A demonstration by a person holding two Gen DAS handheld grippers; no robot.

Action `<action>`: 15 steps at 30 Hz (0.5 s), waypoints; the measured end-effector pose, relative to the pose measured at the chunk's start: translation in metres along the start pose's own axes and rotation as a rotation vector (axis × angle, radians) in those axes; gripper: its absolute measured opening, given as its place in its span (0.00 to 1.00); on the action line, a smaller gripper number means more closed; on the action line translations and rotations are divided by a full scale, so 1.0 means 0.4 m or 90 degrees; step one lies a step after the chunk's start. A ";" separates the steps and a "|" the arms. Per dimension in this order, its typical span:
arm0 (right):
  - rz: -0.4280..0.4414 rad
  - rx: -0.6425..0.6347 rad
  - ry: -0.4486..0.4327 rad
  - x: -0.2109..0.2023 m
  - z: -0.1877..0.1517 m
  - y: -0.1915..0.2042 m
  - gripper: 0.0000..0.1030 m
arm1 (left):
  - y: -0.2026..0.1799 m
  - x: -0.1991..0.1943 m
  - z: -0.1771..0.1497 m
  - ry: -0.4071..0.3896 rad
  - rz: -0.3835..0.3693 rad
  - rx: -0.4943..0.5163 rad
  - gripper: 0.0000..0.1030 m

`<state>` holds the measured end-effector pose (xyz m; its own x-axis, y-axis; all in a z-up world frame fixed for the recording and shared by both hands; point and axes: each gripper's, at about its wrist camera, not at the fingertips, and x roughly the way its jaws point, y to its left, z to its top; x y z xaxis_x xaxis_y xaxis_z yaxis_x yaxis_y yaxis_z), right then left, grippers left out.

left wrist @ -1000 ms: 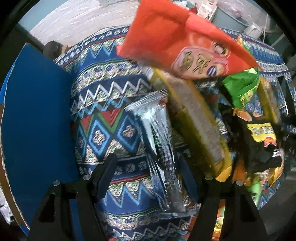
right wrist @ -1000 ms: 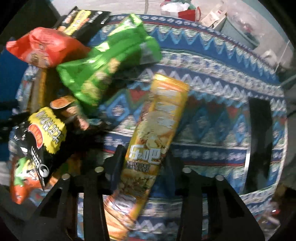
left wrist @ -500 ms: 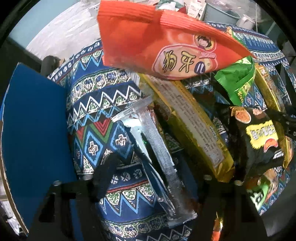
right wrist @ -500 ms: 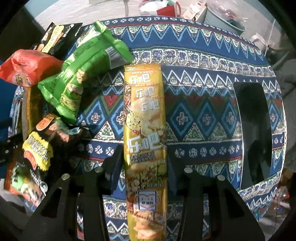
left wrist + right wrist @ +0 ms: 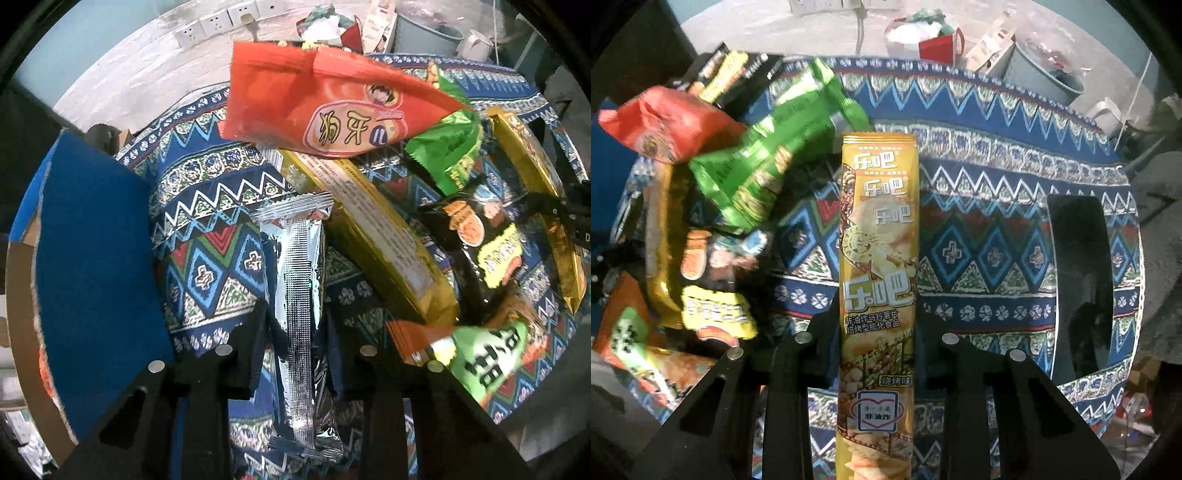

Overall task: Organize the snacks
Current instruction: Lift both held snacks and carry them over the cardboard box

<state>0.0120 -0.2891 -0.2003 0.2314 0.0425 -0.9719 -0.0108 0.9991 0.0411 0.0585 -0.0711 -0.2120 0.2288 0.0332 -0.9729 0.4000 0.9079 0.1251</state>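
Left gripper (image 5: 295, 354) jaws had just clamped the long silver foil packet (image 5: 297, 295), right gripper (image 5: 877, 343) jaws the long yellow crisp sleeve (image 5: 879, 258); lift both level, clear of the heap.

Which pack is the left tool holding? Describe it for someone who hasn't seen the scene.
On the patterned tablecloth, left of the snack pile, the left tool is clamped on a long silver foil packet. It is the only unprinted, shiny silver wrapper there; its neighbours are yellow, red and green.

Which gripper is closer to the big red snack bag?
Left. The left gripper, shut on the silver packet, sits just below the red bag. The right gripper, holding the yellow packet, has it far off to its left.
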 end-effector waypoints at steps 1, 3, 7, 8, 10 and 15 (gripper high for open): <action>0.003 0.000 -0.005 -0.016 -0.005 0.003 0.28 | -0.002 -0.012 -0.009 -0.004 0.002 0.001 0.29; 0.004 -0.005 -0.016 -0.039 0.008 0.013 0.28 | -0.004 -0.037 -0.020 -0.015 0.008 0.001 0.29; 0.009 -0.016 -0.033 -0.083 0.016 0.034 0.28 | -0.009 -0.096 -0.043 -0.041 0.001 -0.003 0.29; 0.013 -0.017 -0.037 -0.091 0.007 0.039 0.28 | -0.010 -0.111 -0.049 -0.048 -0.001 -0.004 0.29; 0.019 -0.020 -0.048 -0.113 0.007 0.051 0.28 | -0.010 -0.139 -0.061 -0.062 -0.002 -0.004 0.29; 0.034 -0.031 -0.079 -0.147 0.024 0.075 0.28 | 0.001 -0.197 -0.070 -0.095 -0.003 0.000 0.29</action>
<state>0.0075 -0.2617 -0.1396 0.3477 0.0984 -0.9324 -0.0731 0.9943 0.0776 0.0158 -0.0614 -0.1409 0.3571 -0.0333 -0.9335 0.4016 0.9078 0.1212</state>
